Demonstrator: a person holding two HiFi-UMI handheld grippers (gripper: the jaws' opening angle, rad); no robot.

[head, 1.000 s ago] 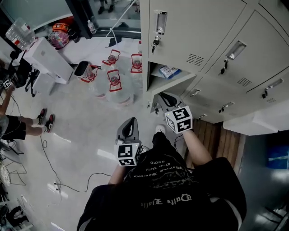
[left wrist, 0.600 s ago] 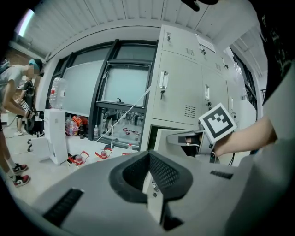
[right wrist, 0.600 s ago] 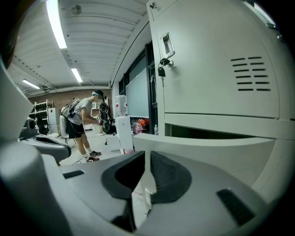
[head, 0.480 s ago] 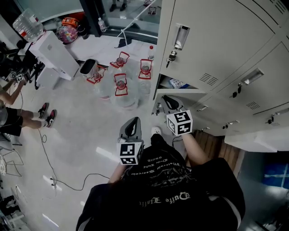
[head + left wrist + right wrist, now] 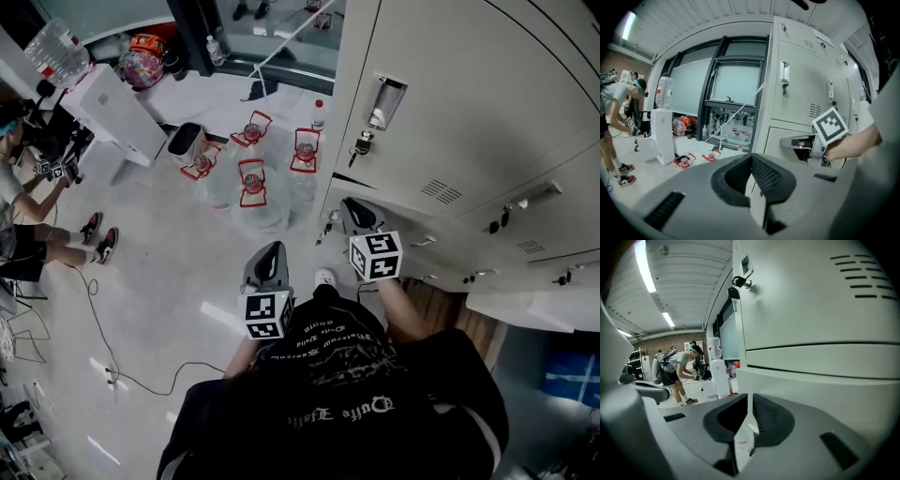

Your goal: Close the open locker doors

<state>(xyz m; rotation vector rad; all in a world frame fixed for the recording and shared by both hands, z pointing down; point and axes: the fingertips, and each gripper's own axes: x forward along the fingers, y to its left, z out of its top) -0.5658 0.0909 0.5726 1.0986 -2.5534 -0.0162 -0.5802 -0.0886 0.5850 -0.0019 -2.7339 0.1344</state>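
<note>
Head view only: water jugs (image 5: 251, 187) w/ red handles are standing on the floor, contents unclear. L gripper (image 5: 271, 253) is hanging in open air, jaws together, empty. R gripper (image 5: 352, 208) is sitting just beside the lower locker door (image 5: 825, 390), jaws near-together, holding nothing. R gripper view alone is showing keys (image 5: 735, 290) dangling above.

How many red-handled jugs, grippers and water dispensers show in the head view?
Jugs: 4
Grippers: 2
Dispenser: 1
Total: 7
</note>
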